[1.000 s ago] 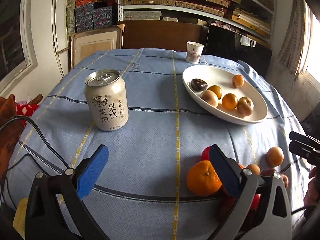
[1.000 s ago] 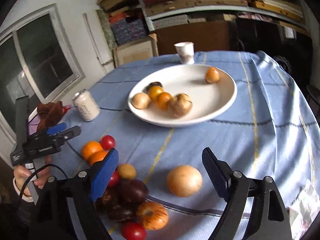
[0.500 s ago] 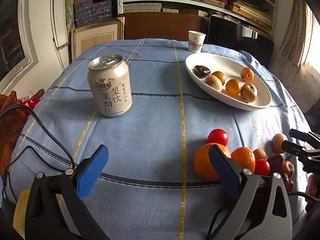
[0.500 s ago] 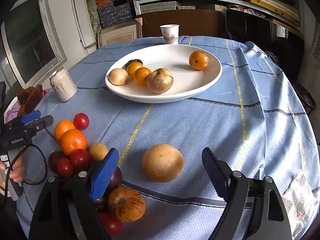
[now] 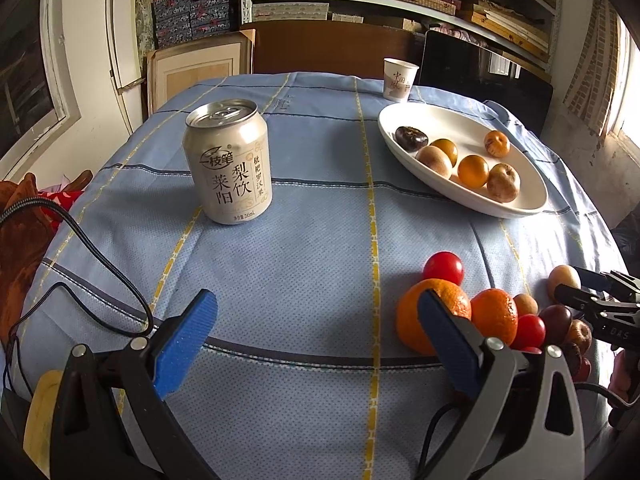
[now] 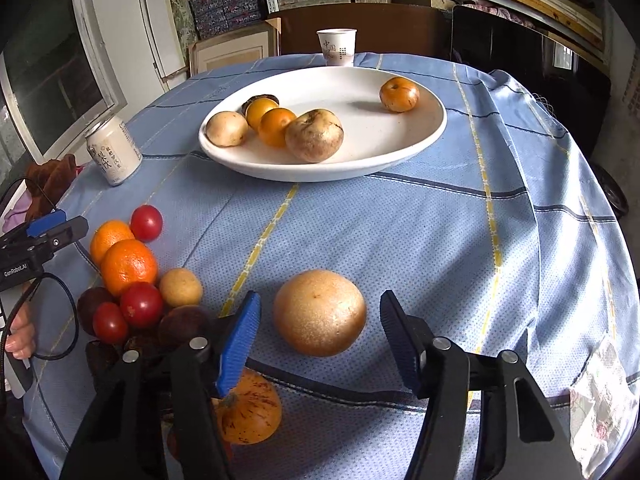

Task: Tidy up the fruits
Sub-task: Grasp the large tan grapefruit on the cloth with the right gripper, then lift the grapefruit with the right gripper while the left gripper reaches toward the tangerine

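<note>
Sitting alone on the blue checked cloth, the big golden-brown round fruit lies between the two fingers of the right gripper, whose jaws have just been closing in around it; a gap shows on each side, so the pads are not yet pressing it. Just left of that fruit a cluster of loose fruit crowds together: two oranges, red tomatoes, a small yellow-brown one and some dark purple ones, all touching or nearly so. A speckled orange fruit lies under the right gripper's blue finger pad, closer to the edge of the surface.

Further back, the white oval plate holds six pieces: five bunched at its left side, one dark and half hidden, and one orange-brown fruit apart at the right. A paper cup stands just beyond the plate, and a pale drink can stands upright well to the left.

The left gripper is spread wide over bare cloth with nothing between its fingers, its right finger in front of the nearest orange.
</note>
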Motion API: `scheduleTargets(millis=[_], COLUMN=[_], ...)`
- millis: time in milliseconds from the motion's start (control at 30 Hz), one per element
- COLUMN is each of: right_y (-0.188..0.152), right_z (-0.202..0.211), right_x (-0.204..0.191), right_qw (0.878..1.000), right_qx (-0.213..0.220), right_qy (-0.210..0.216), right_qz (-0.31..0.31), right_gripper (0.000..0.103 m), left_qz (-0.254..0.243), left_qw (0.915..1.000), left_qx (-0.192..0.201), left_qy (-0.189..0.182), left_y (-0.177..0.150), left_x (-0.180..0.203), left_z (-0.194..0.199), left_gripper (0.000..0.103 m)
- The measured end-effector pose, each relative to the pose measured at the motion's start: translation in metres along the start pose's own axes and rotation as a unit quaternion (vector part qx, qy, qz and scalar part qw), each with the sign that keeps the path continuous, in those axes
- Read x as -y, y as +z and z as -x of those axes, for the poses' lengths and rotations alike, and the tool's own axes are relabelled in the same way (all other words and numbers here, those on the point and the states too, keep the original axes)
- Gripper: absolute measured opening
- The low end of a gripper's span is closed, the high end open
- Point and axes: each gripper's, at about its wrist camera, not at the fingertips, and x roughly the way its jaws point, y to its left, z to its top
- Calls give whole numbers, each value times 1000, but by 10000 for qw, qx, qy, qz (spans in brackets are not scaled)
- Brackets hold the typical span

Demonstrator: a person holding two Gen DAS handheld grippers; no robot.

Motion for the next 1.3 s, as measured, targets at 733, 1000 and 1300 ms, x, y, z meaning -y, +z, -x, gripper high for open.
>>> scheduleTargets(millis=[733, 1000, 1300], right_y=[3, 3, 1], right_z=[5, 6, 7], right_x=[0, -1, -3], right_qw=[9997, 9997, 9997], right_qx=[174, 195, 192], right_qy=[138, 134, 124], right_qz=[-89, -80, -60], right_gripper=[47, 47, 47], left_qz=[-343, -202, 74], left_qw=[9912, 9874, 9818], left_qx=[-107, -303, -589], left_qy=[-1272, -1542, -1806], left_y=[-4, 2, 5], left_x=[21, 27, 27], left_z=[1, -14, -28], left_gripper=[78, 59, 65])
